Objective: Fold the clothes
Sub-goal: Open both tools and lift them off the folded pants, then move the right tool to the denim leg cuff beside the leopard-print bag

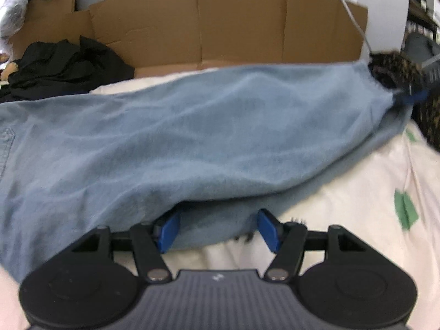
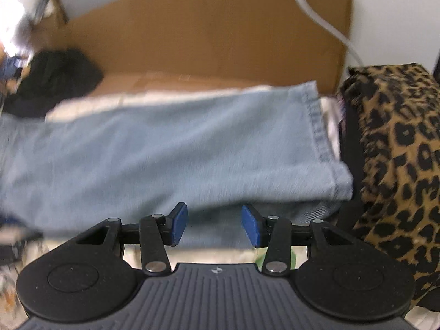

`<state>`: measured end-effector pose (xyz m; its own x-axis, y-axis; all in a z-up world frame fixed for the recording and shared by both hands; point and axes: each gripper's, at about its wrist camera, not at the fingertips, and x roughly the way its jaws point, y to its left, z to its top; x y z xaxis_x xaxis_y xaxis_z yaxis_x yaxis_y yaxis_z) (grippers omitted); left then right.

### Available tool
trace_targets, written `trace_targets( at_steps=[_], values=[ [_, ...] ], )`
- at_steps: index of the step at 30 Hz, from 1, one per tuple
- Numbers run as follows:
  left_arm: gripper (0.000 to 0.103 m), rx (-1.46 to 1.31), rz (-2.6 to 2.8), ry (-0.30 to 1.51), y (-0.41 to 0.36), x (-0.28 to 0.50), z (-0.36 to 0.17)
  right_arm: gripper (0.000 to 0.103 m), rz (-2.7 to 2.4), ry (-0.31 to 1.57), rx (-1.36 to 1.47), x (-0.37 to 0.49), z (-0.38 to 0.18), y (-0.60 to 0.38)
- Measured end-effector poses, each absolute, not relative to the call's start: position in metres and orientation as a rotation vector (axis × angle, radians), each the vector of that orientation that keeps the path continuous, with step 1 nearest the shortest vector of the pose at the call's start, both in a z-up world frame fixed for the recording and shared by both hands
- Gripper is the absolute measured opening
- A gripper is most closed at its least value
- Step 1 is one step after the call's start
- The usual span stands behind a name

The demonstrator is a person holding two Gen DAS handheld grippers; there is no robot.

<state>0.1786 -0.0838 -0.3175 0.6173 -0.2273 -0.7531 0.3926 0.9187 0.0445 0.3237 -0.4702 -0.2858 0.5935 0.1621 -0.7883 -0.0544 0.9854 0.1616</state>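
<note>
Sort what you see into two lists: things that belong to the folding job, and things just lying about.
Belongs to the job: blue jeans; left gripper; right gripper.

Lying about: black garment; cardboard box; leopard-print fabric; white cable.

Pale blue denim jeans [image 1: 192, 137], faded and softly creased, spread lengthwise across the cream bedsheet [image 1: 357, 206] in front of the brown cardboard [image 1: 220, 22] backdrop. Doubled over, upper layer resting on a lower one. Patch pocket visible at the far left end in the left wrist view. Stitched hem [image 2: 316, 126] at the right end in the right wrist view, lying nearest the cardboard's right edge. Near fold raised slightly off the sheet, bulging toward the viewer.
</note>
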Motion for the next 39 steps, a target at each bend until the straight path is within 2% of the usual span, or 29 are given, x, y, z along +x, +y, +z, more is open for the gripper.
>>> trace_targets(
  at_steps=[13,14,15,21,25,27,30,39],
  values=[
    [0.068,0.249,-0.200,0.865,-0.031,0.166,-0.306,0.051,-0.003,0.876,0.390,0.325,-0.292,-0.498],
    [0.061,0.260,-0.175,0.863,-0.026,0.165,-0.304,0.051,-0.004,0.876,0.390,0.324,-0.292,-0.498],
    [0.060,0.276,-0.149,0.863,-0.021,0.164,-0.302,0.051,-0.002,0.876,0.389,0.323,-0.293,-0.497],
    [0.059,0.299,-0.053,0.847,0.012,0.158,-0.290,0.052,0.011,0.868,0.455,0.321,-0.294,-0.498],
    [0.055,0.336,0.015,0.811,0.025,0.159,-0.283,0.052,0.017,0.864,0.426,0.322,-0.292,-0.494],
    [0.056,0.352,0.056,0.793,0.030,0.161,-0.279,0.052,0.015,0.864,0.425,0.322,-0.293,-0.494],
    [0.063,0.353,0.107,0.764,0.038,0.167,-0.274,0.052,0.009,0.867,0.430,0.321,-0.295,-0.497],
    [0.063,0.274,0.064,0.818,0.042,0.167,-0.288,0.052,0.002,0.881,0.415,0.319,-0.300,-0.499]
  ],
)
